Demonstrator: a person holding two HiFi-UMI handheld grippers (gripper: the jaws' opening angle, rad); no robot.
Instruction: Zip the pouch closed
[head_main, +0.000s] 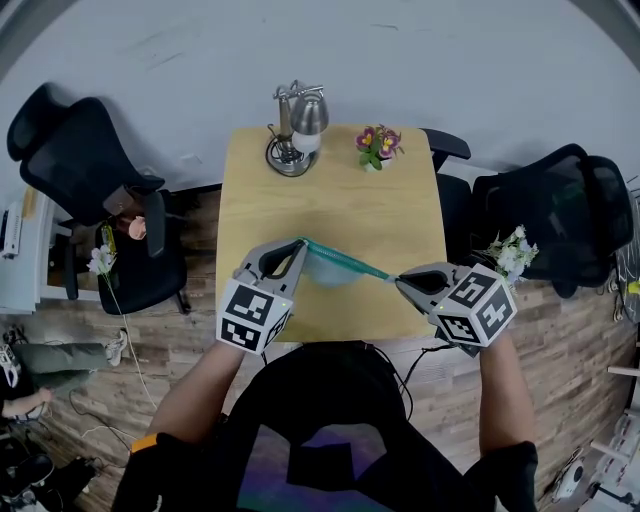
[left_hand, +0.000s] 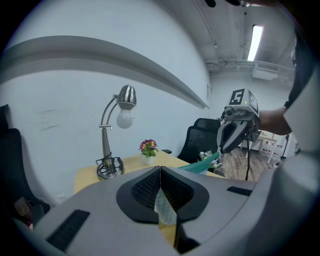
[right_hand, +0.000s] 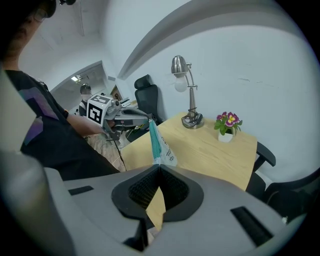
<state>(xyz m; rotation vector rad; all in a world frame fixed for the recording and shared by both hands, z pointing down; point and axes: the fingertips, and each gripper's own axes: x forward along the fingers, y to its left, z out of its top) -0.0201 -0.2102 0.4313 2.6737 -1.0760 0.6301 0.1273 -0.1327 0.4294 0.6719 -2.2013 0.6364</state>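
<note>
Holding pouch (head_main: 325, 270) stretched in the air above the near part of the table (head_main: 400, 190), one end in each gripper. Left gripper (head_main: 300, 244) with jaws clamped together on pale fabric at one end. Right gripper (head_main: 398, 281) with jaws pinched on the teal zip (head_main: 352, 263) at the other end; cannot tell whether on the slider itself. Judged mid-zip, possibly near the end of travel. Next: anchor the left end, draw the right end along the zip line, hold tension, avoid snagging fabric.
</note>
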